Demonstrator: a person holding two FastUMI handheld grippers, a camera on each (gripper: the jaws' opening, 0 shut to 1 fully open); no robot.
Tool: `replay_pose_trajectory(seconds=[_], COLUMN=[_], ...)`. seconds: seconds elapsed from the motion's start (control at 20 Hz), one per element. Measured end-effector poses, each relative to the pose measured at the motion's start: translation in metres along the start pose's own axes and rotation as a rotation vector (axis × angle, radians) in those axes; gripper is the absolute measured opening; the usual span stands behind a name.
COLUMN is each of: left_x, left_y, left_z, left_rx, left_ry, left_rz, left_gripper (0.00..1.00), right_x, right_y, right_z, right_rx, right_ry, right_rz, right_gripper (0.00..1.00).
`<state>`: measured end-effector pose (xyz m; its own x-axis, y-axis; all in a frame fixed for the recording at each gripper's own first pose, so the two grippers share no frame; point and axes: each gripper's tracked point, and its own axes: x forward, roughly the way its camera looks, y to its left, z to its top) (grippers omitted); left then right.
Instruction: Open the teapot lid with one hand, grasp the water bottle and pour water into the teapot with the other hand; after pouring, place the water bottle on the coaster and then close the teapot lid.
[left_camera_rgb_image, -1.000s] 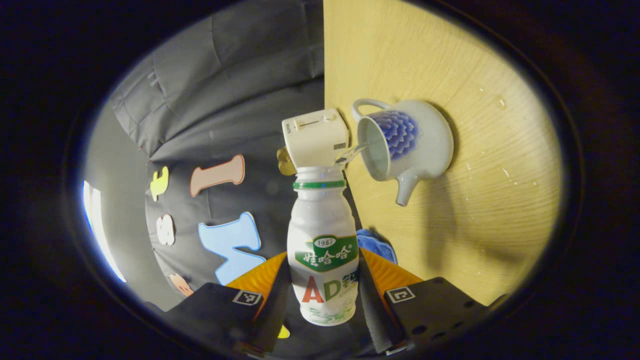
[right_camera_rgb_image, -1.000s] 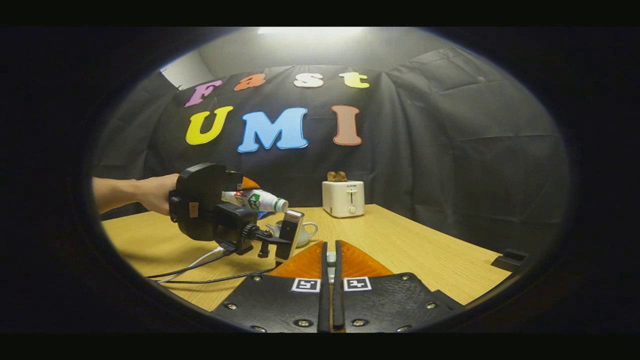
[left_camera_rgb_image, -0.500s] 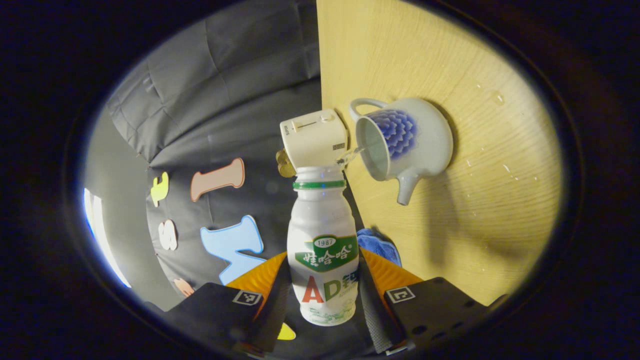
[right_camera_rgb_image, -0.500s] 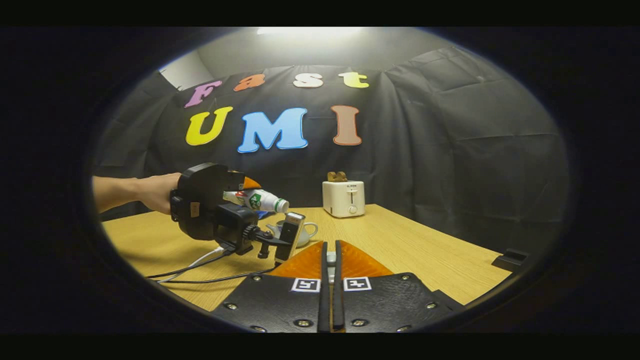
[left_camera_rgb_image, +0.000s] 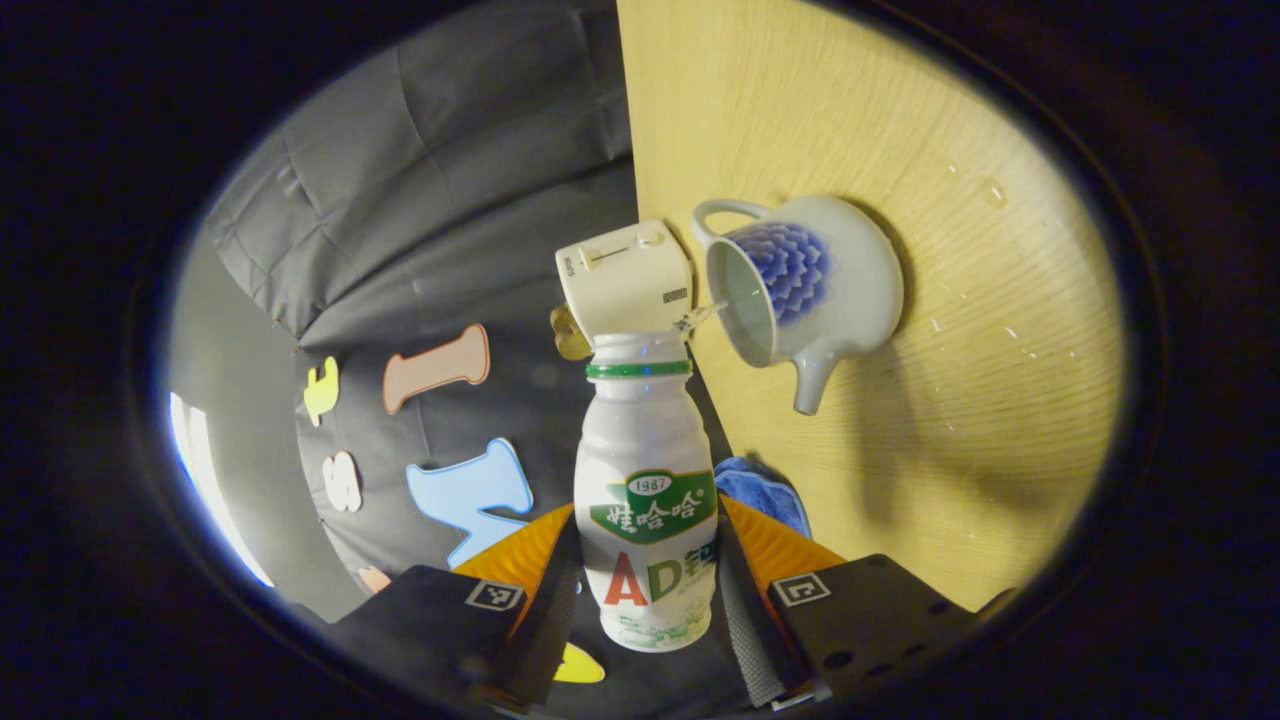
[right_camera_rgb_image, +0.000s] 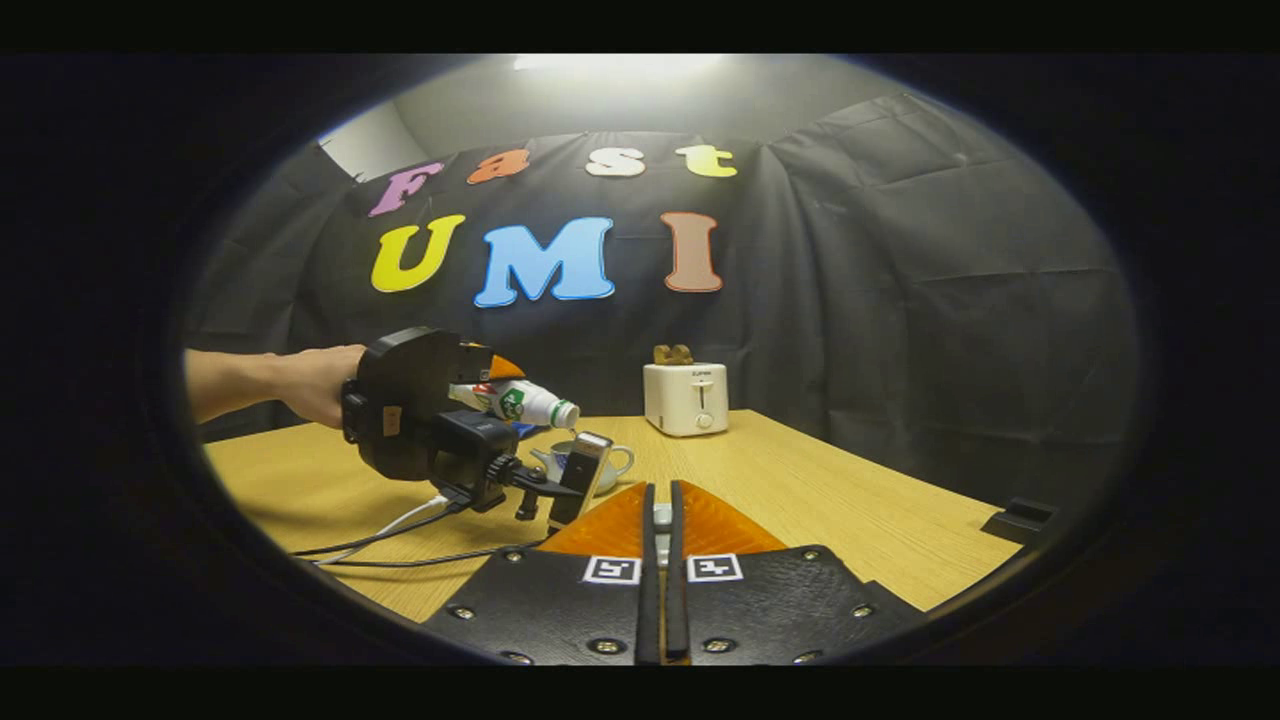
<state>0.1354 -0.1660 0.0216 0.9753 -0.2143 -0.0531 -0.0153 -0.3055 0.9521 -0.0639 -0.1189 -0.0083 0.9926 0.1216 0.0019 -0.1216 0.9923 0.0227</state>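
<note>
Your table (left_camera_rgb_image: 960, 420) carries the toaster (right_camera_rgb_image: 686, 398) at 12 o'clock in the right gripper view. The teapot (left_camera_rgb_image: 800, 285) stands lidless at 1 o'clock from the water bottle (left_camera_rgb_image: 647, 490). Your left gripper (left_camera_rgb_image: 650, 590) clamps that bottle with both fingers, tipped nearly level. Since half a second ago the stream at the bottle mouth has thinned to a trickle; judge pouring nearly complete and prepare to right the bottle. Your right gripper (right_camera_rgb_image: 660, 570) is closed on a small pale piece, probably the lid knob.
</note>
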Motion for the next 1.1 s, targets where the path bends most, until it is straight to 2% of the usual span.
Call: replay_pose_trajectory(seconds=[0.2, 0.25, 0.55, 0.6, 0.65, 0.7, 1.1], left_x=[0.0007, 0.0005, -0.0006, 0.0005, 0.0004, -0.0001, -0.0012], left_y=[0.0014, 0.0017, 0.0042, 0.0044, 0.0049, 0.0047, 0.0091], left_z=[-0.0002, -0.0009, -0.0027, -0.0018, -0.0014, -0.0005, 0.0038], left_rx=[0.011, 0.014, 0.032, 0.035, 0.041, 0.047, 0.102], left_ry=[-0.001, 0.000, 0.005, 0.005, 0.005, 0.003, -0.013], left_rz=[0.001, 0.000, 0.004, 0.004, 0.004, 0.004, 0.001], left_gripper=[0.80, 0.75, 0.75, 0.70, 0.80, 0.75, 0.75], right_x=[-0.0004, -0.0003, 0.0001, 0.0006, 0.0004, 0.0002, 0.0015], right_y=[-0.0004, -0.0005, -0.0004, -0.0007, -0.0010, -0.0019, -0.0059], right_z=[-0.0004, 0.0003, 0.0002, -0.0008, -0.0001, -0.0005, -0.0021], right_rx=[0.003, 0.004, 0.011, 0.011, 0.013, 0.015, 0.025], right_ry=[0.000, 0.000, 0.002, 0.003, 0.003, 0.003, 0.010], right_rz=[0.003, 0.003, 0.005, 0.006, 0.006, 0.006, 0.001], right_gripper=[0.02, 0.02, 0.02, 0.02, 0.02, 0.02, 0.02])
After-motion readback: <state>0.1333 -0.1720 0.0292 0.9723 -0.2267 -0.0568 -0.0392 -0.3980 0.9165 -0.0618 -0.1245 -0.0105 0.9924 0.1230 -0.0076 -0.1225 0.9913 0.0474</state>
